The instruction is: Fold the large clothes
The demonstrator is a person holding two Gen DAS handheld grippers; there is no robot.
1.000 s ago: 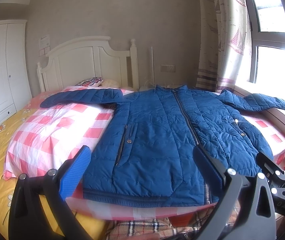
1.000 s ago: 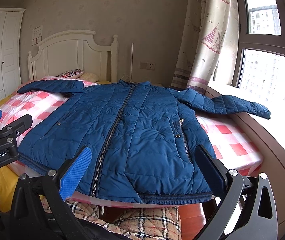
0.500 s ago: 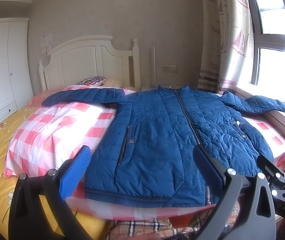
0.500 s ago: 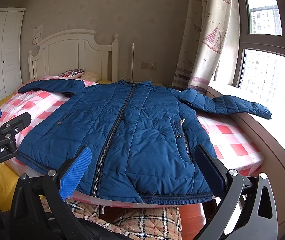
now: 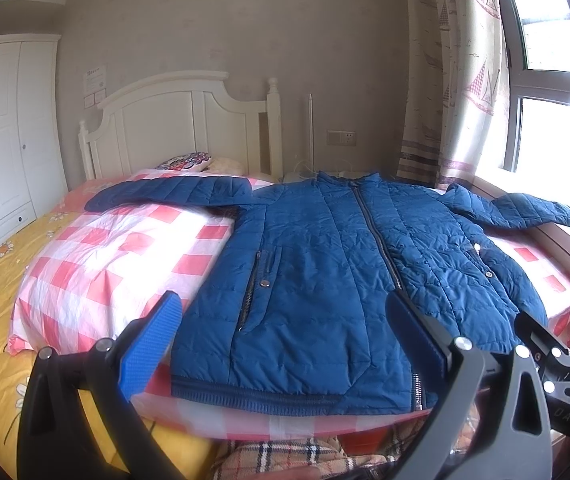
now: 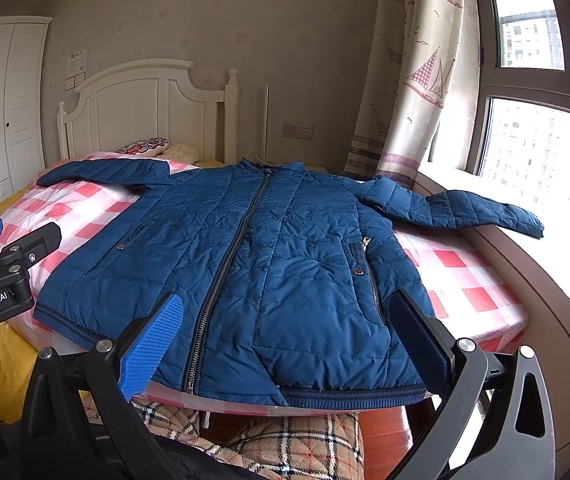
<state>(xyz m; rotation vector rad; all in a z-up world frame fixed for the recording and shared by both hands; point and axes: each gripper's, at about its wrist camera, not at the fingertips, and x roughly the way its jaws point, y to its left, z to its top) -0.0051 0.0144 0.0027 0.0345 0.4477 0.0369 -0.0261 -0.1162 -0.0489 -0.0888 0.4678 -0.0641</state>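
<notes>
A: One bed (image 5: 97,248), one blue jacket (image 5: 325,280) spread flat on it, zipped, sleeves out left and right.
B: Nothing folded yet. Left claw (image 5: 281,320) and right claw (image 6: 285,320) hover wide, empty, near the hem; a sleeve probably comes first.

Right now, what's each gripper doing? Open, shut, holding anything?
Left gripper: open, holding nothing, short of the jacket.
Right gripper: open, holding nothing, also short of the jacket.
</notes>
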